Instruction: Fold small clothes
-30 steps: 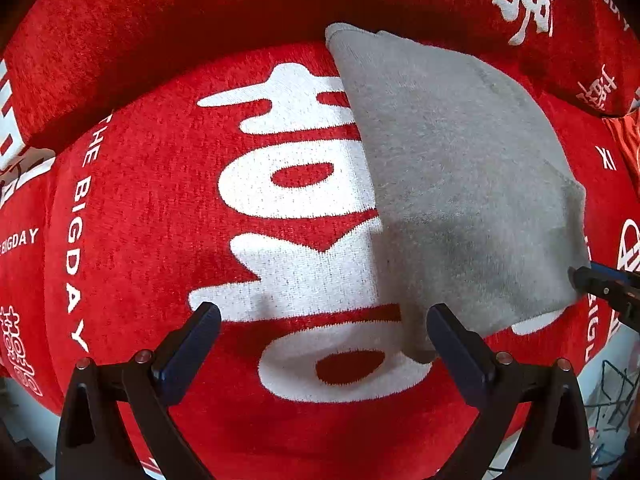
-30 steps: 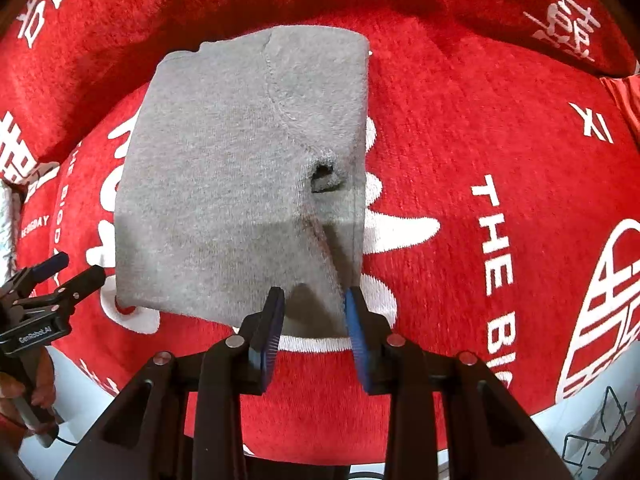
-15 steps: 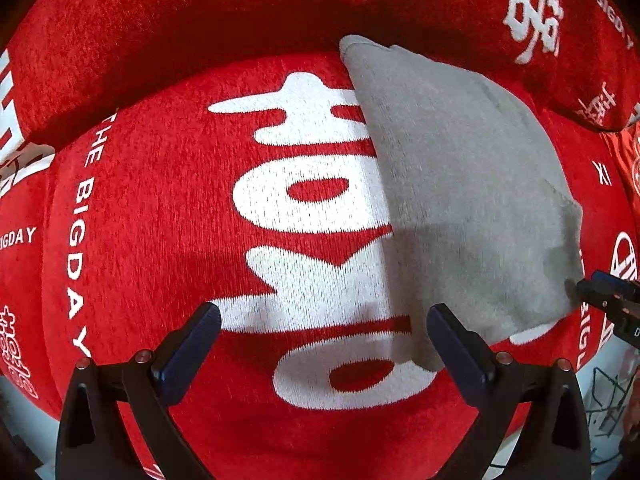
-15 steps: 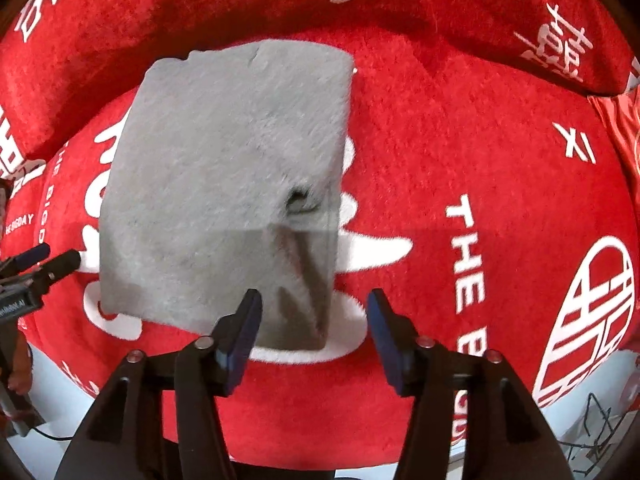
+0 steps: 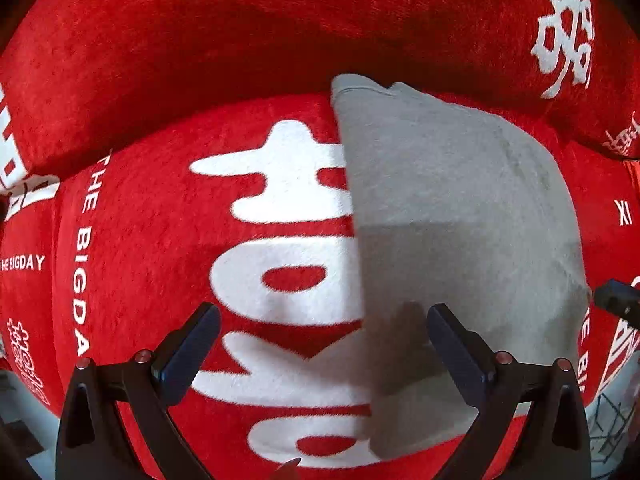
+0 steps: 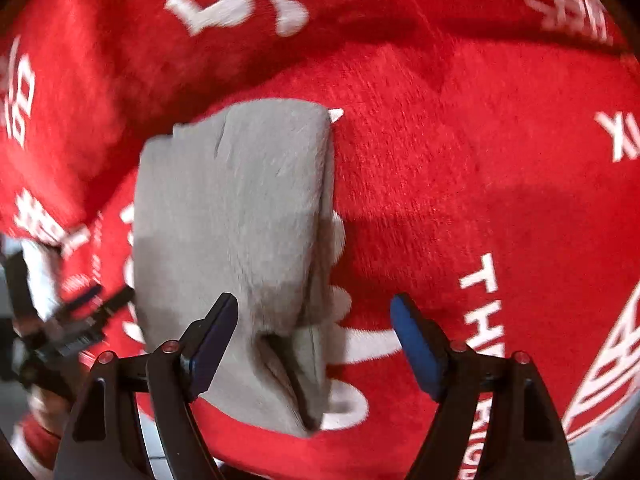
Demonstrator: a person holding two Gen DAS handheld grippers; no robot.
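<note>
Blurring smears the right-wrist view; right gripper (image 6: 314, 332) just opened above folded grey garment (image 6: 236, 216), left gripper (image 5: 320, 344) wide, both empty

Garment (image 5: 460, 216): lay folded on the blanket (image 5: 160, 240), right of my left gripper (image 5: 324, 348).
Right gripper (image 6: 314, 340): my fingers straddled the garment's near right edge.

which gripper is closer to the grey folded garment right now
Hard to separate; perhaps the right. The right gripper hangs open over the grey garment at its near right edge, jaws just opened. The left gripper hangs open straddling its left edge.
</note>
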